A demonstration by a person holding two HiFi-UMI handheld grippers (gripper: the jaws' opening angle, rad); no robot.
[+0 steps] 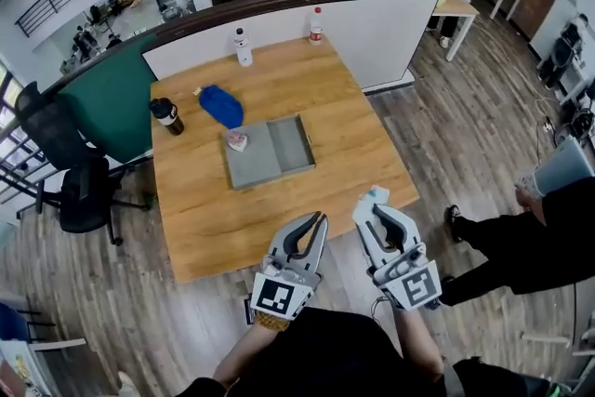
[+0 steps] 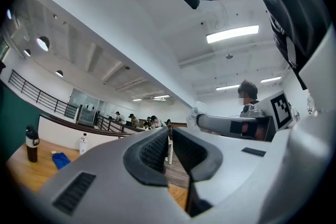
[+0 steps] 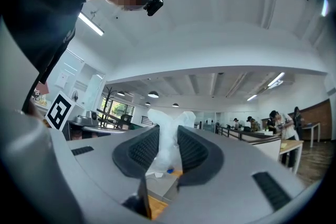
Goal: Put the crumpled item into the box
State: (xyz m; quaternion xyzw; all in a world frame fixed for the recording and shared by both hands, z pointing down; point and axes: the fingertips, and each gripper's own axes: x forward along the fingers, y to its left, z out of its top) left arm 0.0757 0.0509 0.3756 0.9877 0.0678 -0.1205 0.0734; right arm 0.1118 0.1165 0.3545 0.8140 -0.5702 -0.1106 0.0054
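Two tongs sit at the lower middle of the head view, just off the near edge of the table (image 1: 214,218). The left gripper (image 1: 319,218) has its jaws together, and the right gripper (image 1: 370,200) carries the crumpled item (image 1: 377,193) at its tip. The box (image 1: 256,158) lies mid-table, with bare wood open towards the near and right edges. A blue cloth (image 1: 221,105) and a small pale wad (image 1: 238,141) crowd its upper left corner.

In the left gripper view, the left gripper (image 2: 169,139) shows only a thin slit between its pads, with nothing in it.

In the right gripper view, the right gripper (image 3: 168,131) is clamped on the crumpled item (image 3: 167,123). It is white, thin and bunched, with two lobes poking above the pads.
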